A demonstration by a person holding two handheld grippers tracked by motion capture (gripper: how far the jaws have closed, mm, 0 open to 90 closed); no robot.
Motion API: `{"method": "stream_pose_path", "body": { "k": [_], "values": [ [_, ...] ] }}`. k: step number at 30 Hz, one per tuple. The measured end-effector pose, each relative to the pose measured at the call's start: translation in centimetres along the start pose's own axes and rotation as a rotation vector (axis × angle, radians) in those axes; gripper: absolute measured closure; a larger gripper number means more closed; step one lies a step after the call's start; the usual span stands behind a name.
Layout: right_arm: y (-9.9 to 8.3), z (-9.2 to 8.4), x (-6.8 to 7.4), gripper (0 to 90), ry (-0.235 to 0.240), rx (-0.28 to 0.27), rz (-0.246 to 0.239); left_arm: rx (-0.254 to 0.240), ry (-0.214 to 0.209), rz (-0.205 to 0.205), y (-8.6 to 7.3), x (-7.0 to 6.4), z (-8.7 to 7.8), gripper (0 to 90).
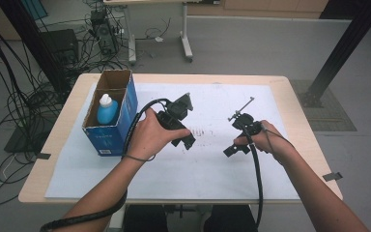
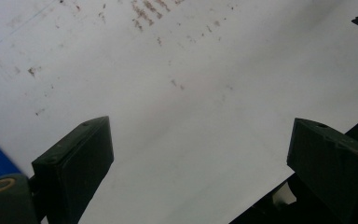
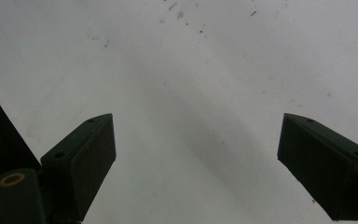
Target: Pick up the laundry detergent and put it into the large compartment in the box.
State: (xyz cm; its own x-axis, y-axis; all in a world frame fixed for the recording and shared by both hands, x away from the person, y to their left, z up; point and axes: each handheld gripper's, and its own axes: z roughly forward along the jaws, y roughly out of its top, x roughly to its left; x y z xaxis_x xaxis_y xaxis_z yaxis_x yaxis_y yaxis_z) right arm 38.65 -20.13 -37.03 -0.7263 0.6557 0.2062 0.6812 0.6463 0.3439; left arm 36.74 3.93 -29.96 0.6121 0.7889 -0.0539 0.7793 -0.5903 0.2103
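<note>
No words, numbers or signs can be read. A small white label is seen on the front of the blue box [image 1: 107,137], at about 9 o'clock on the table [image 1: 299,121], but its print is too small to be made out. Faint brown marks are seen on the white sheet [image 1: 212,164] near the middle; no letters can be told from them.

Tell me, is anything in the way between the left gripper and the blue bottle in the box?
Yes. The bottle stands inside the cardboard box, so the box's wall lies between it and the open left gripper.
</note>
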Motion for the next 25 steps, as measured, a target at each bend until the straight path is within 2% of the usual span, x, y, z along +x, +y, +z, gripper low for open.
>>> {"method": "stream_pose_path", "body": {
  "k": [25],
  "values": [
    [-0.02,0.2,0.15,11.0,0.002,0.0,0.0,0.0,-0.009,-0.009,-0.34,0.23,0.31,7.5]
  ]
}}
